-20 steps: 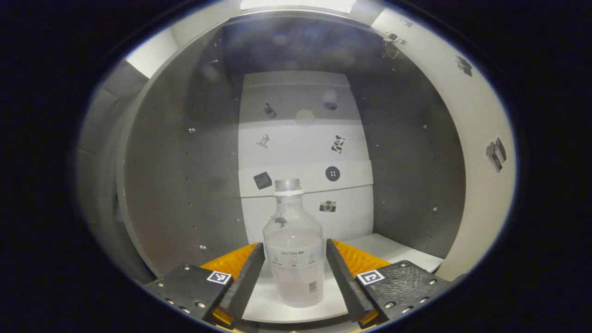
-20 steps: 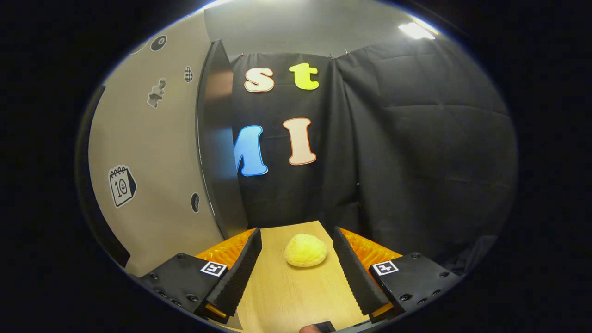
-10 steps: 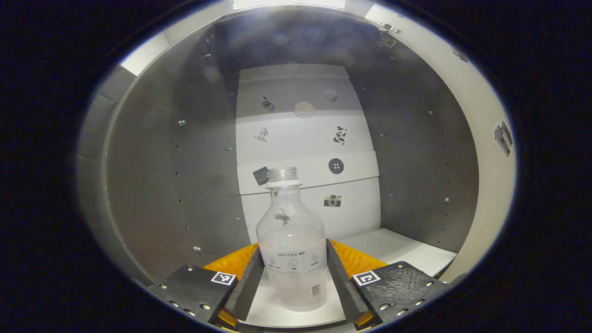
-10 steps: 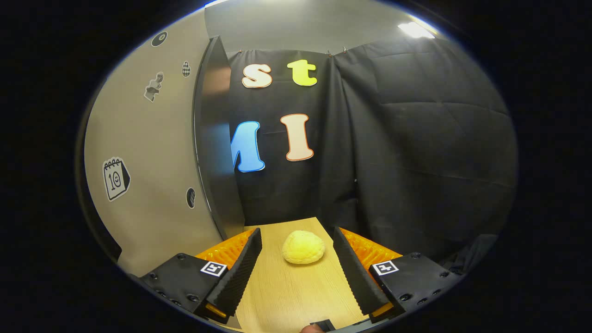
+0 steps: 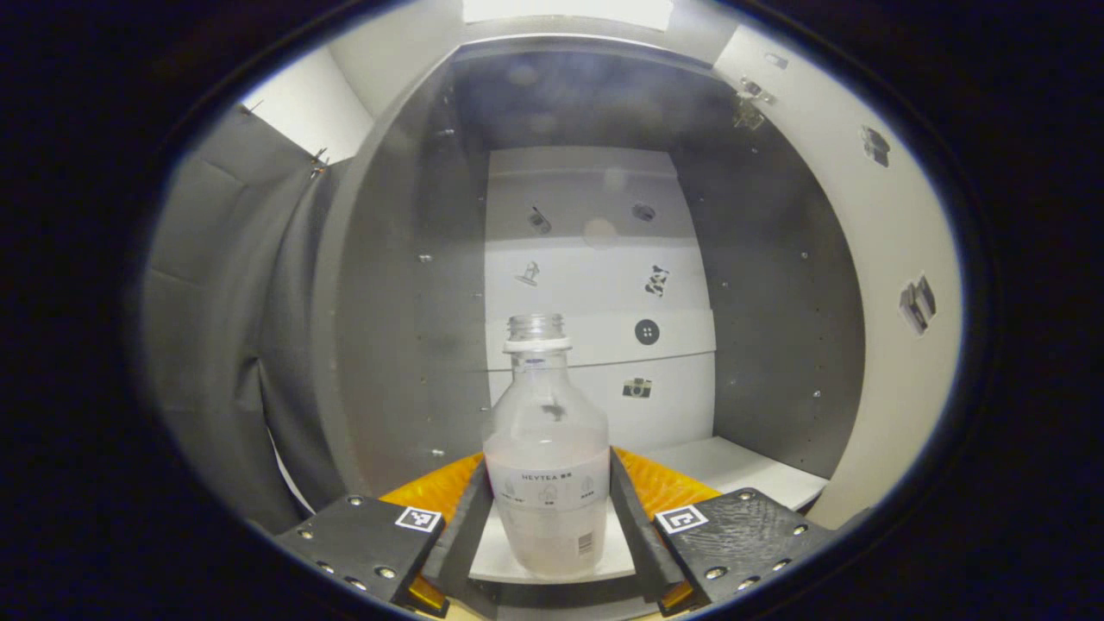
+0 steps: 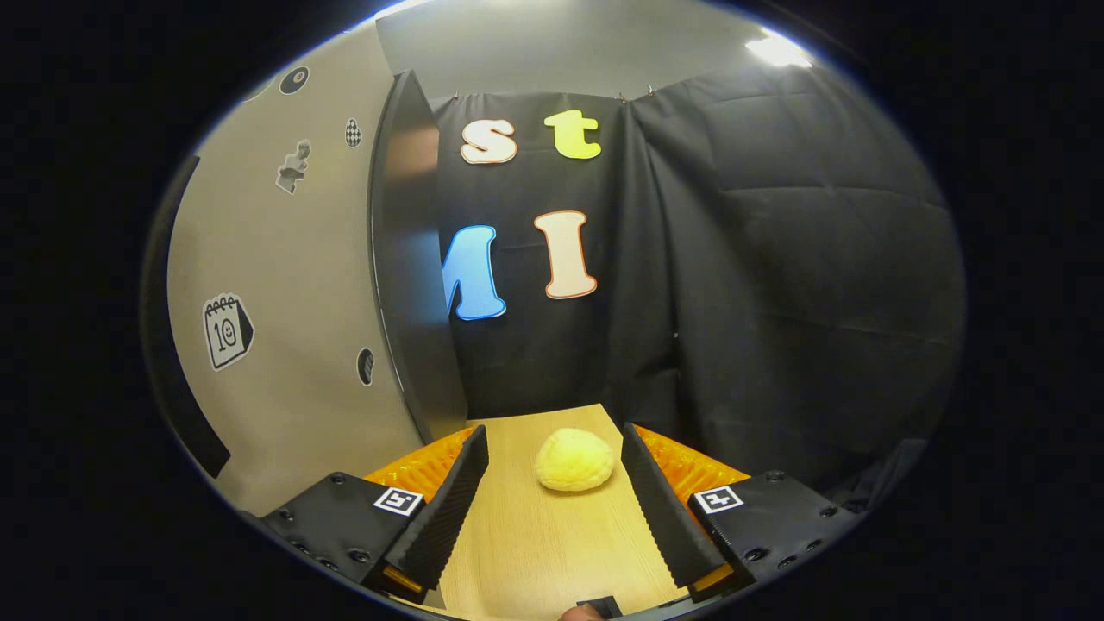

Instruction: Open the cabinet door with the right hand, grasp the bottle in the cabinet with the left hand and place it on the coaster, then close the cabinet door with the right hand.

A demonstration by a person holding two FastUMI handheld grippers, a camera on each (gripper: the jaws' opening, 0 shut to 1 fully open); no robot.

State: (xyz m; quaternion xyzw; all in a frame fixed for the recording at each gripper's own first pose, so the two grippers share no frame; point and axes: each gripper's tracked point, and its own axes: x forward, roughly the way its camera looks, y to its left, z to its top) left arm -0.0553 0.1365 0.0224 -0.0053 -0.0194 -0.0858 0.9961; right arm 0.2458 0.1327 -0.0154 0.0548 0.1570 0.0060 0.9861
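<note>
On white cabinet floor (image 5: 742, 470): bottle (image 5: 547, 466).

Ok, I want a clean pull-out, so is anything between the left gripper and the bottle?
Nothing visible. The clear plastic bottle already sits between the left hand-held gripper's fingers, which close against its sides. It stands near the front edge of the white cabinet shelf, with no other object beside it.

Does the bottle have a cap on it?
No, in the left gripper view the bottle shows a bare threaded neck with an open top.
</note>
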